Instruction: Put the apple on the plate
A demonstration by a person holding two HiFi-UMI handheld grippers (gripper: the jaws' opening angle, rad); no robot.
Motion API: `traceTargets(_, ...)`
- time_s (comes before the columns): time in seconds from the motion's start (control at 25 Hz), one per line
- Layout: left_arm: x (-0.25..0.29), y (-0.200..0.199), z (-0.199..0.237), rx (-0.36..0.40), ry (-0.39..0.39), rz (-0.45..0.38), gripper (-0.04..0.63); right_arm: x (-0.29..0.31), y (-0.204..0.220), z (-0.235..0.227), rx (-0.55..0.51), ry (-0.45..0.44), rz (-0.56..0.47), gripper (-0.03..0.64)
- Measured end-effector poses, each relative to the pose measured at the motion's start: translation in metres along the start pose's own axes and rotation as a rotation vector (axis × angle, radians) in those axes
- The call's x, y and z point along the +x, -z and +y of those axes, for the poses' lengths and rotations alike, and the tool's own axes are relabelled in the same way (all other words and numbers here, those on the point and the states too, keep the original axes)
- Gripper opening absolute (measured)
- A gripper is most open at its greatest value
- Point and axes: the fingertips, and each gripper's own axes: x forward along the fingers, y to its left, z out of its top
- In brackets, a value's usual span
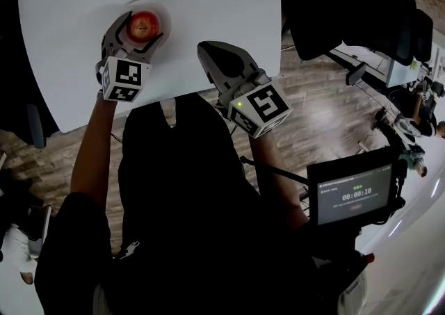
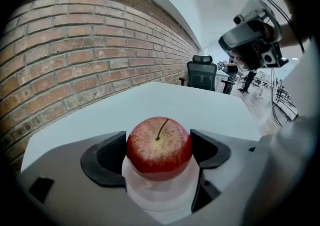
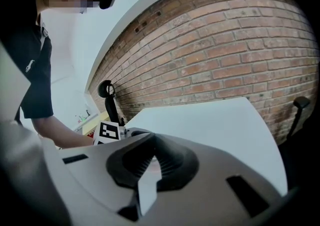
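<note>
Apple (image 2: 159,145) on plate (image 2: 160,196), snug between jaws

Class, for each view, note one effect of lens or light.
Head view: the table glares white, the person's clothing nearly black. Left gripper view: fisheye curves the brick wall; the apple is sharp. Right gripper view: dark corners, curved brick wall.

Bright, even light on the white table (image 1: 208,1); fisheye views bend and darken at edges.
</note>
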Motion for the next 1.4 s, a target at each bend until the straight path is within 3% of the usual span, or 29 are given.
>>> traceTargets(0.64, 0.0027, 0.0010, 0.0021, 0.027, -0.014, 0.008, 0.405, 0.0022, -0.0037, 0.0014, 0.011, -0.005, -0.010, 0.003)
traceTargets(1.4, 0.0026, -0.0016, 0.0093, -0.006, -0.017, -0.013, 0.425, 0.0018, -0.0049, -0.0033, -0.002, 0.000, -0.024, 0.003)
